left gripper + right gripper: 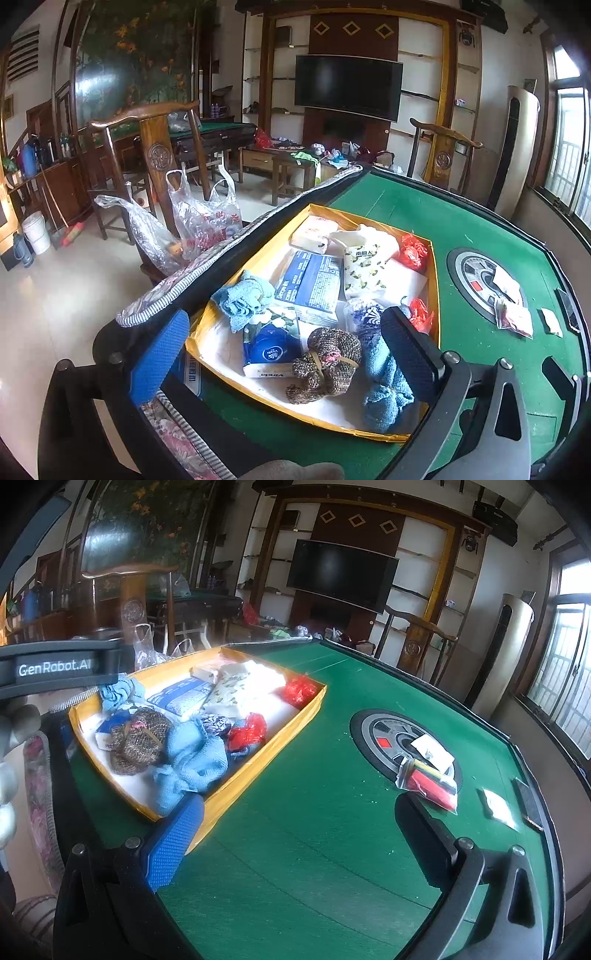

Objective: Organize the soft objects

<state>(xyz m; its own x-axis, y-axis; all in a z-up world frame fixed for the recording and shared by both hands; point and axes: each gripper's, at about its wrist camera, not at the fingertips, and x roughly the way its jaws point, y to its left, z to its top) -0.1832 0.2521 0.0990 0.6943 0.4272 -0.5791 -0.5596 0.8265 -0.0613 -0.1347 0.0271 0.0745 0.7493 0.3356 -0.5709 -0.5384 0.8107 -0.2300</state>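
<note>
A shallow yellow-rimmed tray on the green table holds soft things: a brown knitted bundle, blue knitted cloths, a second blue cloth, tissue packs, a blue wipes pack, a white patterned pouch and red plastic bags. My left gripper is open and empty, just above the tray's near end. My right gripper is open and empty over bare felt, right of the tray.
The green felt table has a round centre panel with a clear bag of red items and white packets. Wooden chairs stand at the far edges. Plastic bags sit left of the table.
</note>
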